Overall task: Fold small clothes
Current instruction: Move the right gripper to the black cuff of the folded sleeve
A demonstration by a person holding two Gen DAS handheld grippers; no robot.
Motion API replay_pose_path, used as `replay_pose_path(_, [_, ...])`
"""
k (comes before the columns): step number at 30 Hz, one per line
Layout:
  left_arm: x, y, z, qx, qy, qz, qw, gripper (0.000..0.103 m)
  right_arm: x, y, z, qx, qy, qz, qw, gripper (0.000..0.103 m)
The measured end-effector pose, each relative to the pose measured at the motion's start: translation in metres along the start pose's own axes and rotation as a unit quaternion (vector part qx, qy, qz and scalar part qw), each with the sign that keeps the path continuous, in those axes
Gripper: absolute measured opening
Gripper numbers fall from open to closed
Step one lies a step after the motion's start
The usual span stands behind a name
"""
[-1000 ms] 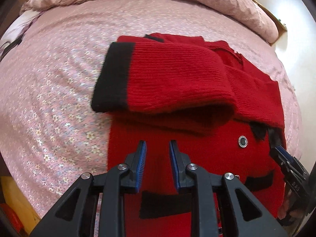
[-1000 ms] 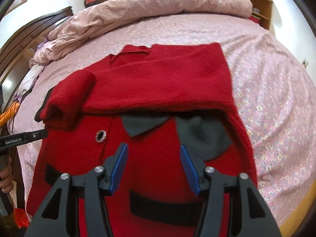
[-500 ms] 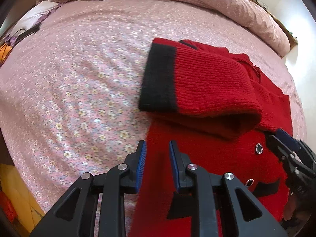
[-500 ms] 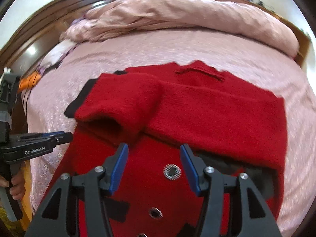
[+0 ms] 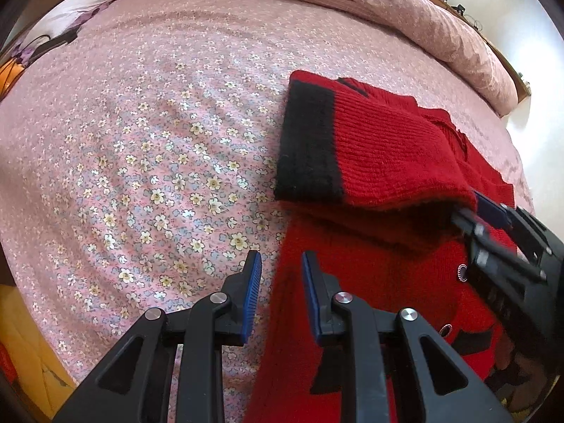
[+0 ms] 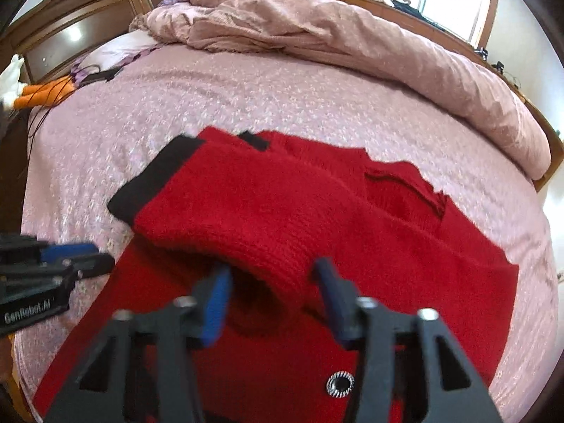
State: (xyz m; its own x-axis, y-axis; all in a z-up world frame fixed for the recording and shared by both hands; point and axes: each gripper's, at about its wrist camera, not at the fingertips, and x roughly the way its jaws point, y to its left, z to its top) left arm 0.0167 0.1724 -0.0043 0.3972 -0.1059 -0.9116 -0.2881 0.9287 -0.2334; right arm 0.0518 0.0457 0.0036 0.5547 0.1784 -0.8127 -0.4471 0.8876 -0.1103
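1. On the bed (image 5: 148, 148) we see the red cardigan (image 6: 370, 253) lying flat, wide floral sheet bare on its cuff side.
2. Our right tool (image 6: 271, 292) is closing around the folded sleeve's (image 5: 387, 155) bend.
3. Our left tool (image 5: 278, 282) hovers narrowly parted, empty, over the cardigan's side edge.

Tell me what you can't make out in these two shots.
- Right gripper: right wrist view is motion-blurred; fingers closing around the folded sleeve, contact unclear.
- Red sweater hem: cut off by the bottom edge, both views.
- Left gripper: nothing visibly pinched.
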Motion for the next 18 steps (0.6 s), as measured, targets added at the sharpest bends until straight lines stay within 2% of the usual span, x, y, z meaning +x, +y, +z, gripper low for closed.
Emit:
replay_pose_path(1, [-0.001,0.001,0.0,0.003,-0.001,-0.001,1.0,0.017,0.0,-0.003,0.002,0.005,0.001,0.001,1.0,0.014])
replay_pose_path(4, [-0.003,-0.005,-0.001,0.021,-0.008,-0.005,0.9997,0.017,-0.01,-0.017,0.01,0.031,-0.013,0.017,0.999,0.012])
replay_pose_path(10, [0.004,-0.02,0.007,0.035,-0.018,-0.014,0.9991,0.017,-0.049,-0.048,0.019,0.066,-0.069,-0.001,0.995,0.011])
replay_pose_path(12, [0.011,-0.026,0.01,0.038,-0.024,-0.002,0.999,0.017,-0.059,-0.06,0.016,0.08,-0.082,-0.007,0.993,0.011])
replay_pose_path(15, [0.026,-0.029,0.015,0.03,-0.021,0.027,0.999,0.017,-0.056,-0.076,0.006,0.102,-0.081,0.0,0.991,0.012])
replay_pose_path(18, [0.034,-0.021,0.016,0.001,-0.016,0.024,0.9996,0.017,-0.037,-0.088,-0.007,0.134,-0.051,0.008,0.99,0.013])
